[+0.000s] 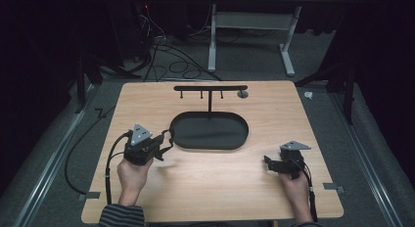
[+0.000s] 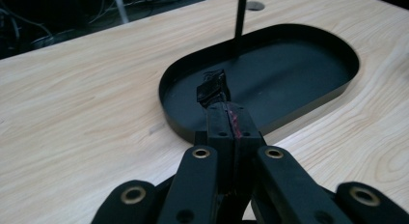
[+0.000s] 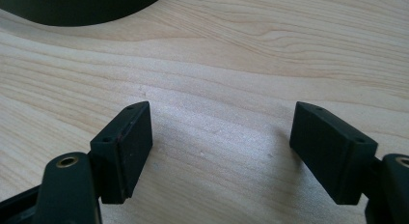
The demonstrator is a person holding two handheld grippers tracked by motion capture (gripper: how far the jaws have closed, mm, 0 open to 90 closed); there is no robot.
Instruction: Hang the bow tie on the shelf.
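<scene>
A black oval tray point(image 1: 209, 131) lies mid-table, and a thin post rises from its far side to a T-shaped rack point(image 1: 210, 88) with small hooks. My left gripper point(image 1: 168, 138) hovers at the tray's left rim, with its jaws pressed together. In the left gripper view the gripper point(image 2: 224, 108) pinches a small black piece point(image 2: 212, 86) that sticks out past the tips over the tray point(image 2: 289, 74); a thin red line shows between the pads. My right gripper point(image 1: 268, 162) rests low at the table's right front. Its fingers point(image 3: 219, 137) stand wide apart over bare wood with nothing between them.
A round grey grommet point(image 1: 242, 94) sits in the tabletop behind the rack. Beyond the wooden table's point(image 1: 147, 100) far edge are cables and a white desk frame point(image 1: 213, 36) on the floor. The tray's edge point(image 3: 72, 11) shows ahead of the right gripper.
</scene>
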